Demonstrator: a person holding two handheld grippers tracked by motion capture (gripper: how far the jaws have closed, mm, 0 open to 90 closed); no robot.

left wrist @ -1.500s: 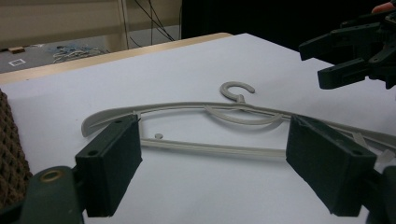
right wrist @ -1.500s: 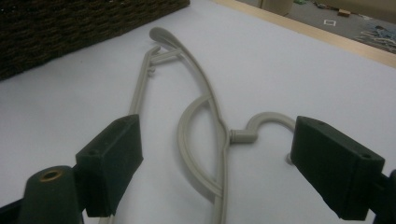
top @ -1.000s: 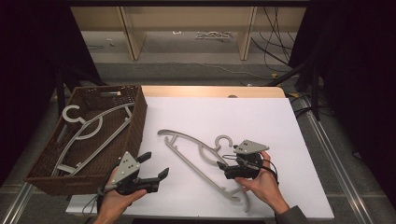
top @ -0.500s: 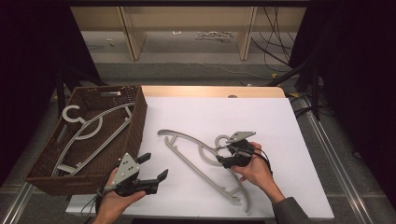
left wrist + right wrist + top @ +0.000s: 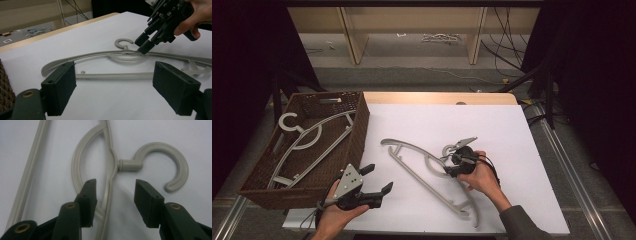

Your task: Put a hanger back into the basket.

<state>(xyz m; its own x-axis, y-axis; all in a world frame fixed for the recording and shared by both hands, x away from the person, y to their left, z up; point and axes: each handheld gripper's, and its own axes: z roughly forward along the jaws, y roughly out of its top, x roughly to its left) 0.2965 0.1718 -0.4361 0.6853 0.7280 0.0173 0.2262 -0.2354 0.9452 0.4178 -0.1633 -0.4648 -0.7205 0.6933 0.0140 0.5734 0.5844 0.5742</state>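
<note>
a grey hanger (image 5: 432, 175) lies flat on the white desk (image 5: 492, 125), running from near the middle toward the near edge, its hook (image 5: 448, 149) pointing to the far right. the right hand-held gripper (image 5: 454, 161) is tipped down onto it just beside the hook; in the right gripper view its jaws stand apart, open, straddling the hanger's upper arm (image 5: 110, 185) below the hook's neck, one jaw inside the curved loop and the other on bare desk, not yet clamped on it. the left gripper view shows those same tips at the arm, touching or all but touching.

the left hand-held gripper (image 5: 379, 180) is held low over the desk's near left corner, jaws wide open and empty, aimed toward the hanger and well apart from it. a brown wicker basket (image 5: 357, 127) sits at the desk's left edge, its right wall near the hanger's far tip, with a second hanger (image 5: 307, 145) lying inside.

the far half of the desk and its right side are bare white surface, giving open room there. the hanger's near end (image 5: 474, 220) lies close to the desk's front edge.
</note>
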